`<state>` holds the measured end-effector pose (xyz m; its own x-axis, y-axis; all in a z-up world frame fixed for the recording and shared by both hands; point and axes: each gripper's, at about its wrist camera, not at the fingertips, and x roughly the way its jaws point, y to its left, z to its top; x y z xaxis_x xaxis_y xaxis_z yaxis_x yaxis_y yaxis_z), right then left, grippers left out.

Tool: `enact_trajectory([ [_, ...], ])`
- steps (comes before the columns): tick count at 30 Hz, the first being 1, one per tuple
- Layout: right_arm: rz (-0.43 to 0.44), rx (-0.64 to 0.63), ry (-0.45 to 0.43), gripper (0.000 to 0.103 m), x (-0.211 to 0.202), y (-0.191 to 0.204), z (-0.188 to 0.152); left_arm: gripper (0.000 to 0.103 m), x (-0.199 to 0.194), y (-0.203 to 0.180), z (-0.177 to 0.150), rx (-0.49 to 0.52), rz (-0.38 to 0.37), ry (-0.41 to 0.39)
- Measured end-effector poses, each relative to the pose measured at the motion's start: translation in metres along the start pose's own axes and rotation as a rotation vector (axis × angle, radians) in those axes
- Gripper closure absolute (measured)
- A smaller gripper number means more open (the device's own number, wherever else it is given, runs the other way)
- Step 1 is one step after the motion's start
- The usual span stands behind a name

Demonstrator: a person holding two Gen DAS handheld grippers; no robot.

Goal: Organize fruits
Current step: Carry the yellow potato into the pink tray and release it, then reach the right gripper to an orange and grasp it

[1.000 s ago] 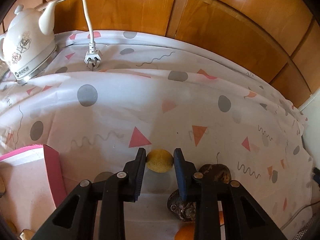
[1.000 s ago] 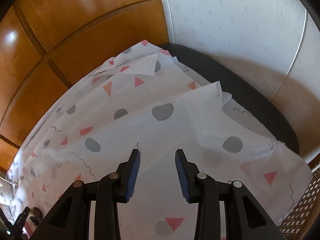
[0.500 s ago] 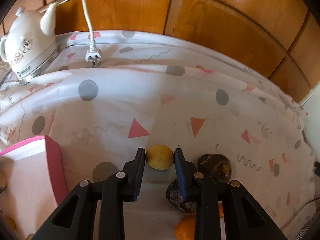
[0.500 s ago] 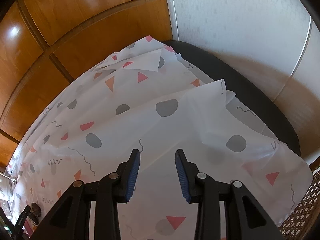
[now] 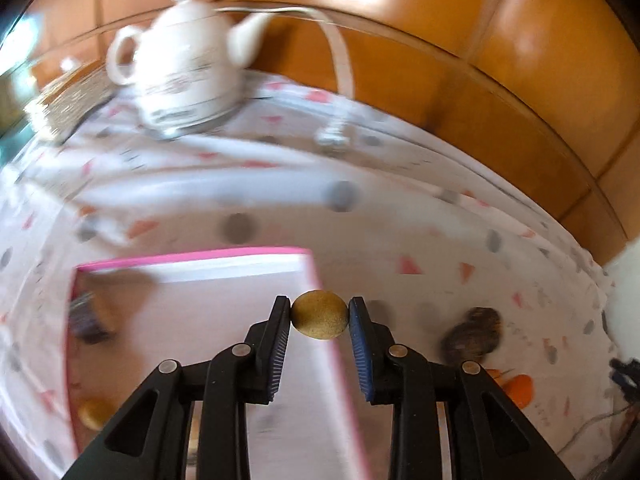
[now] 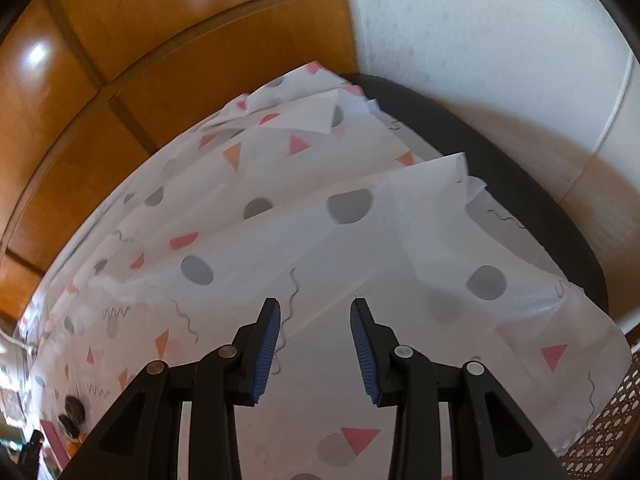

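Observation:
My left gripper (image 5: 319, 314) is shut on a small yellow round fruit (image 5: 319, 315) and holds it in the air above the right wall of a pink box (image 5: 192, 258). Inside the box lie a dark fruit (image 5: 86, 320) and a yellow fruit (image 5: 94, 412), both blurred. On the cloth to the right lie a dark brown fruit (image 5: 474, 334) and an orange fruit (image 5: 518, 388). My right gripper (image 6: 315, 322) is open and empty above the patterned cloth, far from the fruits (image 6: 72, 410) at its lower left.
A white teapot-style kettle (image 5: 184, 68) with a white cord and plug (image 5: 332, 136) stands at the back of the patterned tablecloth (image 5: 400, 216). Wooden panels rise behind. A dark table edge (image 6: 520, 200) and a woven basket (image 6: 600, 432) lie at the right.
My left gripper closed on the yellow fruit, lifted it off the cloth and swung left over the pink box. The right gripper shifted only slightly.

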<state>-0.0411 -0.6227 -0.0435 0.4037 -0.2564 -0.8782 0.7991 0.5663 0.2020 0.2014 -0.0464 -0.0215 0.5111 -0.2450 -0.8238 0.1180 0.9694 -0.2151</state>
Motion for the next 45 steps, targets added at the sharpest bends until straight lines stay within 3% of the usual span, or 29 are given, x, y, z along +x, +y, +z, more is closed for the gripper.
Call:
enact_trajectory([
  [4,0.009,-0.072,0.013,0.066,0.002,0.014,-0.005,0.073,-0.006,0.042,-0.008,-0.076,0.051,-0.005],
  [11,-0.012,-0.124,0.009,0.066,0.0,0.024,-0.01,0.073,-0.014,0.082,-0.029,-0.144,0.107,-0.012],
  [13,-0.017,-0.115,0.011,0.066,0.0,0.023,-0.01,0.069,-0.017,0.087,-0.035,-0.153,0.11,-0.019],
  [15,-0.022,-0.108,0.016,0.066,0.001,0.021,-0.009,0.054,-0.022,0.091,-0.041,-0.163,0.114,-0.033],
  [23,-0.006,-0.164,0.049,0.066,0.006,0.032,-0.014,0.046,-0.052,0.094,-0.071,-0.147,0.145,-0.089],
  [25,0.01,-0.197,0.067,0.066,0.009,0.039,-0.017,0.041,-0.06,0.093,-0.081,-0.138,0.155,-0.102],
  [32,0.07,-0.319,0.106,0.066,0.013,0.065,-0.033,0.038,-0.082,0.093,-0.109,-0.116,0.166,-0.131],
  [37,0.181,-0.412,0.146,0.066,0.013,0.086,-0.047,0.034,-0.1,0.098,-0.124,-0.126,0.177,-0.157],
  [45,0.324,-0.662,0.191,0.066,0.003,0.137,-0.089,0.034,-0.117,0.106,-0.142,-0.12,0.201,-0.171],
])
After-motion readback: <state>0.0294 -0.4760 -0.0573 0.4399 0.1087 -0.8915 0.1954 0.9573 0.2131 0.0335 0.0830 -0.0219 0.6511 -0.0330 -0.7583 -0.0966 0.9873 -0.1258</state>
